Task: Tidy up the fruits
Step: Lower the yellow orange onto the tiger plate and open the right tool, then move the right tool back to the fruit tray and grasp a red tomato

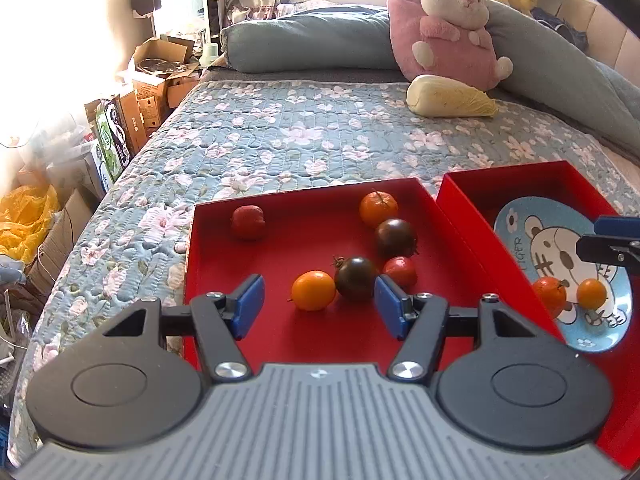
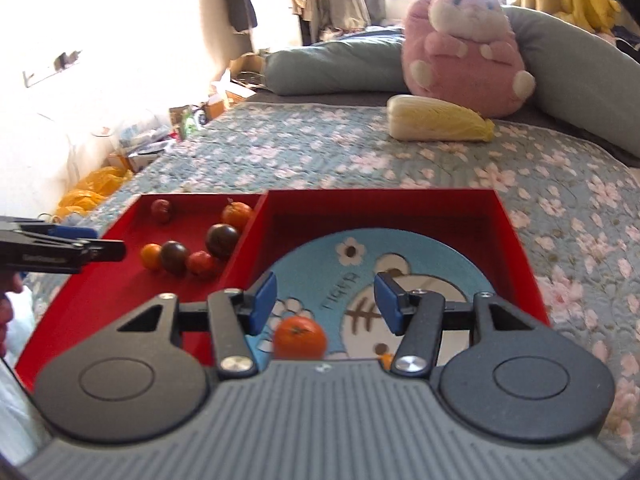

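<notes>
A left red tray (image 1: 192,256) on the bed holds several fruits: two oranges (image 1: 313,291), two dark tomatoes (image 1: 356,278) and two red ones (image 1: 400,271). My left gripper (image 1: 320,302) hovers open over the tray's near side; the near orange and a dark tomato lie just beyond its blue pads, untouched. The right red tray (image 2: 516,232) holds a blue cartoon plate (image 2: 320,256). My right gripper (image 2: 325,302) is open above the plate. A mandarin (image 2: 300,338) rests on the plate below its jaws, free of both pads. A second small orange (image 1: 591,294) lies beside it.
Both trays sit on a floral quilt (image 1: 304,136). A napa cabbage (image 1: 448,96), a pink plush toy (image 1: 448,28) and grey pillows (image 1: 312,40) lie farther back. Cardboard boxes (image 1: 148,96) and yellow bags (image 1: 28,216) crowd the floor left of the bed.
</notes>
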